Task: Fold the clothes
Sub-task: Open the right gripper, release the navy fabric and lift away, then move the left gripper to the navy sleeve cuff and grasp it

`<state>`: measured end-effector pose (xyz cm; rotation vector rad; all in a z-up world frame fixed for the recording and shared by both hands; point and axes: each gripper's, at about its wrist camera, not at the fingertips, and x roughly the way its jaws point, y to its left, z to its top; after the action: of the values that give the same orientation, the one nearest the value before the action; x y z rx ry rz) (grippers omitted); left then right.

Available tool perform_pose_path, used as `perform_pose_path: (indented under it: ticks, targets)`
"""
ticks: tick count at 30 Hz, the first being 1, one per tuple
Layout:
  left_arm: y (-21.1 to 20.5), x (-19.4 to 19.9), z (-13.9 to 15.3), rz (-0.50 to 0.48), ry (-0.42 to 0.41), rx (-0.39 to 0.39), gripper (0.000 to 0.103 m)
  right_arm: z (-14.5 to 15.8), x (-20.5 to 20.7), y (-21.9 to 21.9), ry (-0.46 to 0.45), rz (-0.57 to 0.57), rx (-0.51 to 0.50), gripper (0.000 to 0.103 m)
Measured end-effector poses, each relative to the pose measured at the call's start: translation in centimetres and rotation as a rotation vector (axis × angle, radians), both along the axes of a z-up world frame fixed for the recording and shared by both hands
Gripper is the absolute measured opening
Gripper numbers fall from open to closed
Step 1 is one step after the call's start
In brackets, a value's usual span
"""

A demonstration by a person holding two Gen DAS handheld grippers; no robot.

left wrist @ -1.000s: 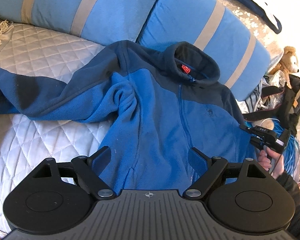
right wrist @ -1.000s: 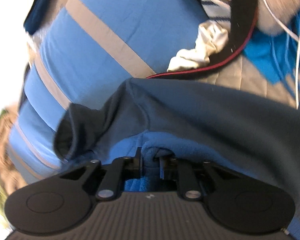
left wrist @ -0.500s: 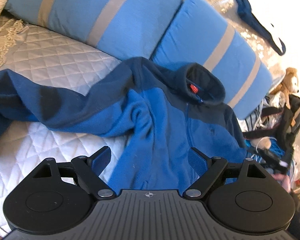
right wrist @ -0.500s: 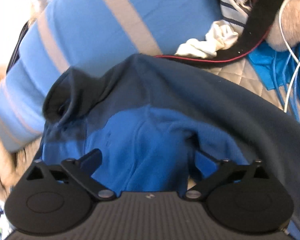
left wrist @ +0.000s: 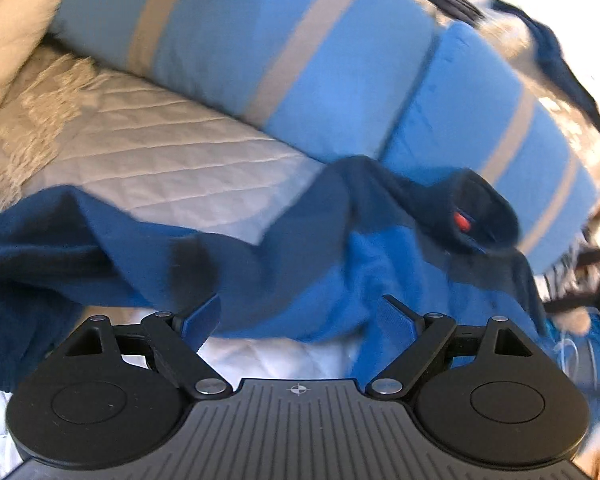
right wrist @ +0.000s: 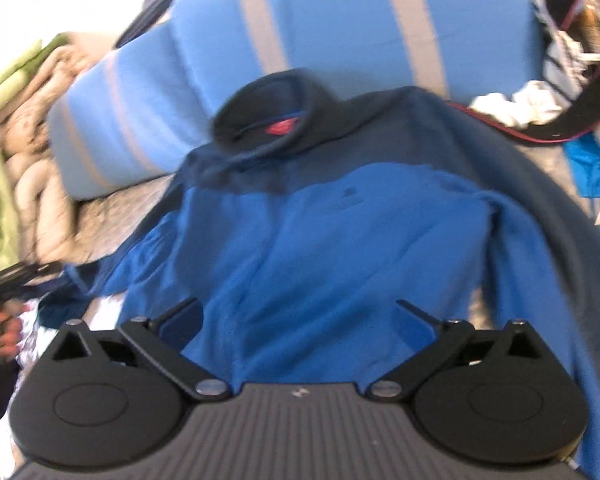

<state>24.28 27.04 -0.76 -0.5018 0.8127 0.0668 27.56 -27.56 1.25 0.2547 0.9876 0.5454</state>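
Fleece jacket [right wrist: 340, 216], two-tone blue, spread front-up across the quilted bedspread [left wrist: 148, 148], collar [right wrist: 268, 120] up against the striped blue pillows [left wrist: 284, 48]. One sleeve [left wrist: 80, 240] stretched out flat over the quilt, bunched where it meets the body. Left gripper [left wrist: 298, 316] hovering above that sleeve and the chest, jaws spread wide, nothing pinched between them. Right gripper [right wrist: 298, 316] over the jacket's front panel, jaws as wide as they go, fabric below but not clamped. Left hand [right wrist: 0, 328] just visible at the edge of the right wrist view. Black strap [right wrist: 580, 92] and crumpled white cloth [right wrist: 516, 104] beside the far shoulder. Both views blurred.
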Motion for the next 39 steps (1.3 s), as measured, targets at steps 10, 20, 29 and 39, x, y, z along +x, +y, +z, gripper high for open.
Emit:
perform_pose_path:
  ticks: [10, 20, 29, 39]
  targets:
    - [3.0, -6.4, -1.9, 0.115, -0.067, 0.163, 0.085, -2.6, -3.8, 5.4, 0.032, 0.173, -0.048, 0.103]
    - [2.9, -14.3, -1.2, 0.263, -0.115, 0.455, 0.085, -3.3, -5.8, 6.9, 0.060, 0.208, -0.046, 0.103]
    - [5.5, -14.9, -2.6, 0.297, -0.101, 0.393, 0.085, -3.6, -7.4, 7.3, 0.083, 0.214, -0.033, 0.103]
    - [8.8, -12.2, -3.1, 0.353, -0.106, 0.192, 0.007, -3.9, -8.0, 8.0, 0.106, 0.208, -0.040, 0.103]
